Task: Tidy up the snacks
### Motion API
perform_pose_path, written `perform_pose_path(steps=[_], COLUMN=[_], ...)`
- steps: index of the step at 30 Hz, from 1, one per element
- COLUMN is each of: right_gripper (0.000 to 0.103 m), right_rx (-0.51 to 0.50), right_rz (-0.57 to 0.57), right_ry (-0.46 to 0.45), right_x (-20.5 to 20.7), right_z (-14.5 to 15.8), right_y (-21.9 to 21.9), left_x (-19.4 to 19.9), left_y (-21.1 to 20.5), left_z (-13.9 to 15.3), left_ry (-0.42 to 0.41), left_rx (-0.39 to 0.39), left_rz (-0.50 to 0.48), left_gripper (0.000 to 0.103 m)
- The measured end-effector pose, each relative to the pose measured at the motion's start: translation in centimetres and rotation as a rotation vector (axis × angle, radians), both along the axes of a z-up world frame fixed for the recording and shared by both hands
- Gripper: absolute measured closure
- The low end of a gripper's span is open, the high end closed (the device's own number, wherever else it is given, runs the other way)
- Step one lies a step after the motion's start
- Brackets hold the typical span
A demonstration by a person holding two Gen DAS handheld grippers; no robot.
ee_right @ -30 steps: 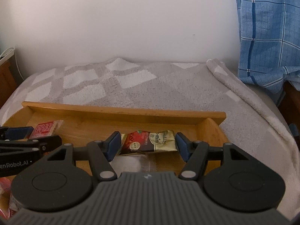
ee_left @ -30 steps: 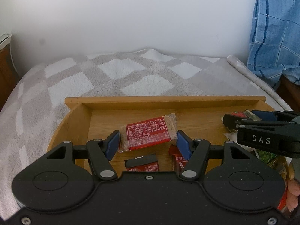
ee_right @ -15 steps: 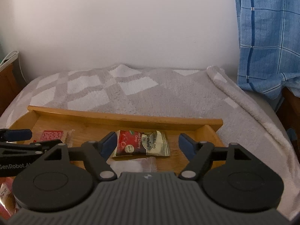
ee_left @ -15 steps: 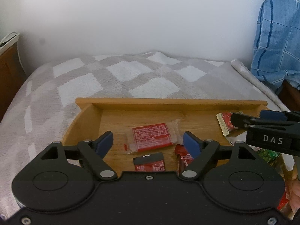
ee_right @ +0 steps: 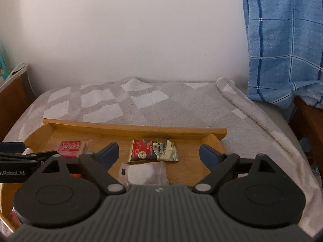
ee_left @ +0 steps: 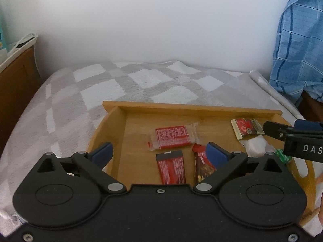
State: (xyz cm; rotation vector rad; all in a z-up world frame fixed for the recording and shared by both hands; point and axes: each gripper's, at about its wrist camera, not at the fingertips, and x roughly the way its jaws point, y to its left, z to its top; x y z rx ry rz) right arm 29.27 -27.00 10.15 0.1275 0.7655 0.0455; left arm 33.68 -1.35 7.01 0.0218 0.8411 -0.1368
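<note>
A wooden tray (ee_left: 189,109) (ee_right: 133,128) lies on a grey checked blanket. A red cracker packet in clear wrap (ee_left: 173,138) (ee_right: 69,146) lies flat on the tray floor, apart from my left gripper (ee_left: 159,153), whose jaws are opening wide with nothing between the pads. Two red bars (ee_left: 171,168) (ee_left: 202,165) lie just in front of it. A red and gold cherry sachet (ee_right: 154,150) (ee_left: 246,129) lies flat near the tray's right end. My right gripper (ee_right: 158,152) hangs above it, jaws opening, pads clear of the sachet. A white wrapped sweet (ee_right: 142,171) lies below.
A blue checked cloth (ee_right: 282,46) hangs at the right beside dark wooden furniture (ee_right: 308,125). A brown cabinet (ee_left: 14,84) stands at the left. The white wall (ee_left: 157,24) closes the back. The blanket (ee_left: 121,82) stretches beyond the tray. A green packet (ee_left: 283,155) peeks by the right gripper's finger.
Both grippers let go: the left released the red cracker packet, the right the cherry sachet. Both jaws spread wide and both grippers rose and drew back from the tray.
</note>
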Motion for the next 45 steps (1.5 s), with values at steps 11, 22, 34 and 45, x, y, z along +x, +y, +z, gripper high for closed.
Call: perform_pose_path(steps=[11, 22, 34, 45], right_gripper=[0.000, 0.000, 0.000, 0.000], right_rx=[0.001, 0.001, -0.008, -0.039], right_rz=[0.020, 0.003, -0.004, 0.021], right_ry=[-0.029, -0.111, -0.172, -0.201], right_x=[-4.0, -9.2, -15.6, -21.2], right_z=[1.0, 1.9, 1.2, -1.1], right_y=[0.5, 0.1, 0.4, 1.0], left_x=[-4.5, -9.9, -17.3, -22.2], left_y=[0.6, 0.7, 1.7, 1.8], left_z=[1.5, 2.8, 1.1, -0.8], left_ry=[-0.035, -0.081, -0.107, -0.140], left_rx=[0.006, 0.026, -0.010, 0.003], left_rz=[0.000, -0.020, 0.014, 0.044], left_gripper=[0.001, 0.001, 0.001, 0.000])
